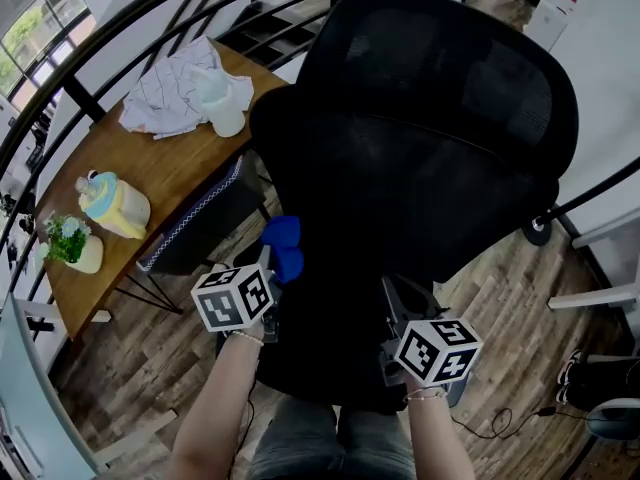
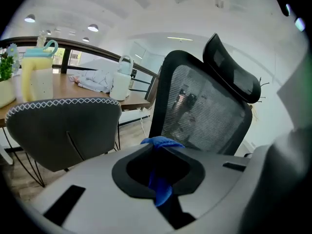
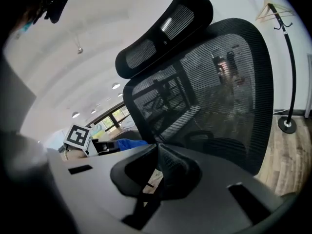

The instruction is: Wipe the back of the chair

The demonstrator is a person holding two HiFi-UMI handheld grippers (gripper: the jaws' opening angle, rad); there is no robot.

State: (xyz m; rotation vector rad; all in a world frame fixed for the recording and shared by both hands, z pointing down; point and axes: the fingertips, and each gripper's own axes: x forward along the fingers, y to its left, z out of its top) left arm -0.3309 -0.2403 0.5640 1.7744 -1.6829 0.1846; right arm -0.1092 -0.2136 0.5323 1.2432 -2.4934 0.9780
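Observation:
The black mesh office chair (image 1: 420,138) fills the middle of the head view, its back toward me. My left gripper (image 1: 278,264) is shut on a blue cloth (image 1: 282,243) by the back's lower left edge. In the left gripper view the cloth (image 2: 160,189) hangs between the jaws, with the mesh back (image 2: 204,111) and headrest (image 2: 229,67) a short way ahead. My right gripper (image 1: 396,294) is low against the chair back. In the right gripper view the gripper (image 3: 157,149) looks shut on the chair back's (image 3: 209,96) lower side edge.
A wooden table (image 1: 160,163) at the left holds a crumpled white cloth (image 1: 170,88), a white jug (image 1: 225,103), a yellow jug (image 1: 115,206) and a small plant (image 1: 70,243). A grey chair (image 1: 200,223) stands beside it. Curved black railing (image 1: 60,83) lies behind; a coat stand base (image 1: 537,230) is right.

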